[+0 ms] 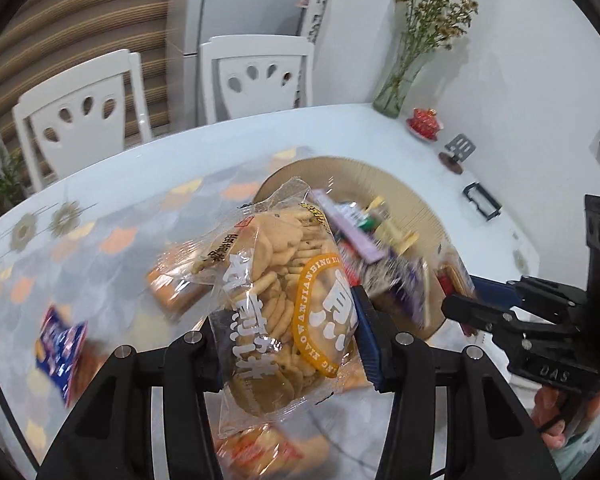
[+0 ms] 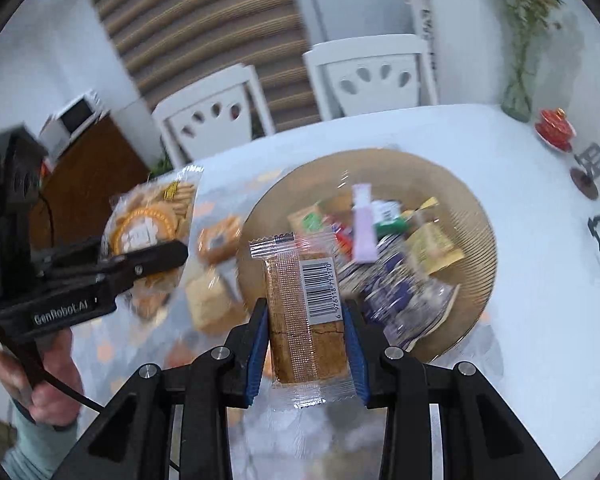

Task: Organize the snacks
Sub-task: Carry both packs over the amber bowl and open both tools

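Note:
My left gripper [image 1: 292, 332] is shut on a clear bag of small round biscuits [image 1: 276, 280] with an orange label, held above the table just left of the round tan plate [image 1: 416, 192]. The bag also shows in the right wrist view [image 2: 148, 216]. My right gripper [image 2: 306, 344] is shut on a wrapped brown cake bar [image 2: 304, 304] with a barcode, held over the near left rim of the plate [image 2: 472, 200]. The plate holds several mixed snack packets [image 2: 384, 236]. The right gripper shows at the right of the left wrist view [image 1: 476, 308].
Loose snack packs lie on the table left of the plate: an orange one [image 1: 172, 284], a blue one [image 1: 60, 344], biscuit packs [image 2: 216, 240]. A glass vase [image 1: 392, 92], a red dish [image 1: 424, 122] and small black stands [image 1: 482, 200] sit at the far right. Two white chairs [image 1: 256, 76] stand behind.

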`<state>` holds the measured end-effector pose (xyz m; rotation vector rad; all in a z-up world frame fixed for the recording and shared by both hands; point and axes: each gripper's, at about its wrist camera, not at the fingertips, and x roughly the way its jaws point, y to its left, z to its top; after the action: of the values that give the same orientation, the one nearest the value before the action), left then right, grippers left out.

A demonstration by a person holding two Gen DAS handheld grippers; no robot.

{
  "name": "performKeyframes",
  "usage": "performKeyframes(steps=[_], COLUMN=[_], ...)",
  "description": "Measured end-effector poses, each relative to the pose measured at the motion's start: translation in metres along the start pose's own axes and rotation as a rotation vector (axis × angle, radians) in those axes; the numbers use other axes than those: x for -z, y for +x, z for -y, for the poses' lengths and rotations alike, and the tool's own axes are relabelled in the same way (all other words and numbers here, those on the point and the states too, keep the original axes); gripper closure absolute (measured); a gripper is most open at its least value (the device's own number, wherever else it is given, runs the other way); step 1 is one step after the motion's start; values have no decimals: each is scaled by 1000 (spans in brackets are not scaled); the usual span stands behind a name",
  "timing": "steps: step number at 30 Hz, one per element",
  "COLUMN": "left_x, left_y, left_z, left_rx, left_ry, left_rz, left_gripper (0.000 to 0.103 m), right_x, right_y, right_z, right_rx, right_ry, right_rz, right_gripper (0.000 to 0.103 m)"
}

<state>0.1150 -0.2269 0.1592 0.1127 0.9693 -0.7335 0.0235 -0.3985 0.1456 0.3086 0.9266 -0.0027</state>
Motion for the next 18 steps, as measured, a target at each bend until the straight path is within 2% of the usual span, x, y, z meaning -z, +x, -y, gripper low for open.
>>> performKeyframes(steps=[8, 13, 14, 15, 16, 18], left_x=[-30, -37, -39, -40, -41, -39], left_y=[35, 58, 64, 67, 70, 70], left_z=[25, 34, 34, 34, 33, 31], left_rx=[57, 91, 99, 101, 106, 122], left_ry=[42, 55, 53, 49, 44, 39], left_rz=[-8, -25, -34, -37, -39, -36], left_gripper=[56, 54, 49, 40, 36, 34], right_x=[-37, -45, -45, -46, -46, -44], right_y=[7, 26, 30, 35, 39, 42], right_z=[41, 50, 53, 56, 60, 67], right_rx=[57, 83, 83, 81, 76, 49], right_ry=[130, 156, 162, 171, 185, 212], right_rz=[26, 16, 15, 5, -10, -11], right_gripper=[69, 69, 68, 59, 49, 49])
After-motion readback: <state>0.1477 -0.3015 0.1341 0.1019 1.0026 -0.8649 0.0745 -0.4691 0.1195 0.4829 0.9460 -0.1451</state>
